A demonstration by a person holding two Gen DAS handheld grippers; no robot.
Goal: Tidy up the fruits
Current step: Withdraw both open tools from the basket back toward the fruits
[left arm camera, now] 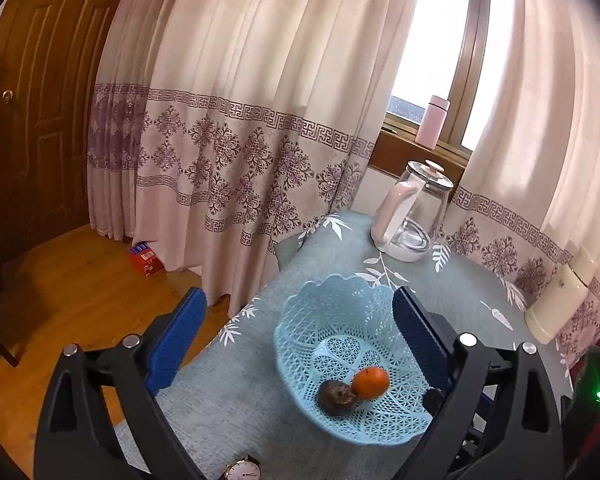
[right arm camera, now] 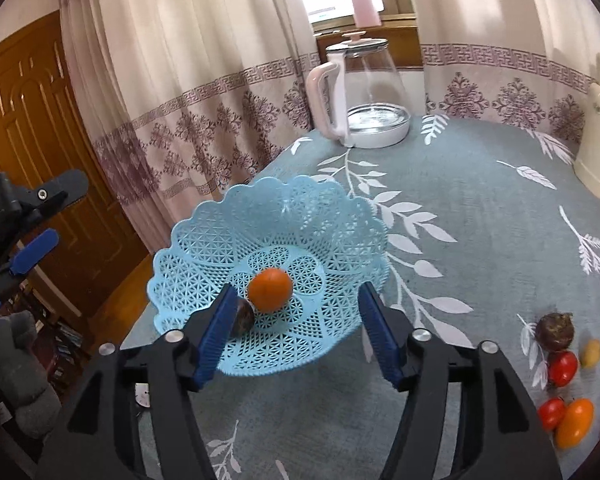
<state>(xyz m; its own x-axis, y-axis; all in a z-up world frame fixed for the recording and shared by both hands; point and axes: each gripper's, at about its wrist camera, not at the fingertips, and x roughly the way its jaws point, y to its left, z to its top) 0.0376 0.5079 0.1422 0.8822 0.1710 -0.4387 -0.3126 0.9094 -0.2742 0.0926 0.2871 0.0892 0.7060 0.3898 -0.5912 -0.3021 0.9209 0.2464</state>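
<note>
Both the left gripper (left arm camera: 298, 334) and right gripper (right arm camera: 294, 330) hang spread and empty over the blue basket (right arm camera: 204, 248) holding an orange (right arm camera: 270, 289) and dark fruit (left arm camera: 336, 397), so honestly the loose tomatoes (right arm camera: 562, 368) near-right could roll off if nudged.

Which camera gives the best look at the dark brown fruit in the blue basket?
The left wrist view: the dark brown fruit lies fully exposed in the blue basket, touching the orange fruit. In the right wrist view, the right claw's left finger covers most of it.
</note>
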